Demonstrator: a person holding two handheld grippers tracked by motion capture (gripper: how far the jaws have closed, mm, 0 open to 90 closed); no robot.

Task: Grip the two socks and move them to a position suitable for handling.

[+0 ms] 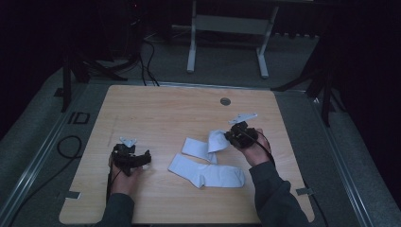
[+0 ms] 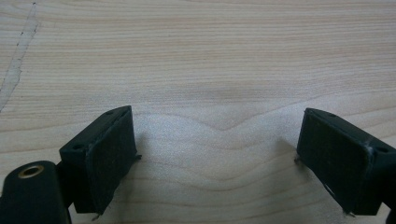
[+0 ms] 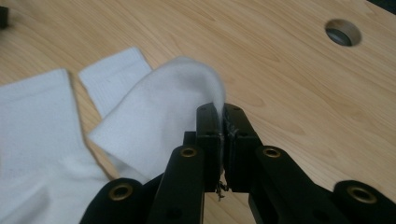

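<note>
1. Upper sock (image 1: 216,140): white, near the right middle of the table (image 1: 156,106). One end is lifted off the wood and folded over; the other end (image 1: 196,147) lies flat.
2. In the right gripper view this sock (image 3: 159,116) rises in a rounded fold to the jaws, with its flat end (image 3: 109,77) running off toward the upper left.
3. Right gripper (image 1: 232,135): jaws pressed together on the edge of the upper sock (a thin strip of white cloth shows between the black pads). Close up, the right gripper (image 3: 221,123) leaves no gap beyond the cloth.
4. Right hand (image 1: 255,150) holds that gripper from the near side, with a dark sleeve behind it.
5. Lower sock (image 1: 206,173): white, flat on the table just nearer the person, lengthwise left to right. Its upper edge seems to meet the flat end of the upper sock (cannot tell if they overlap). In the right gripper view the lower sock (image 3: 39,140) lies at the left.
6. Left gripper (image 1: 142,158): on the left half of the table, well apart from both socks. Its own view shows the left gripper (image 2: 217,154) with jaws spread wide over bare wood, nothing between them.
7. Left hand (image 1: 124,177) holds it low over the table.
8. Round hole (image 1: 225,101) in the table at the far side; also seen as hole (image 3: 343,32) in the right gripper view.
</note>
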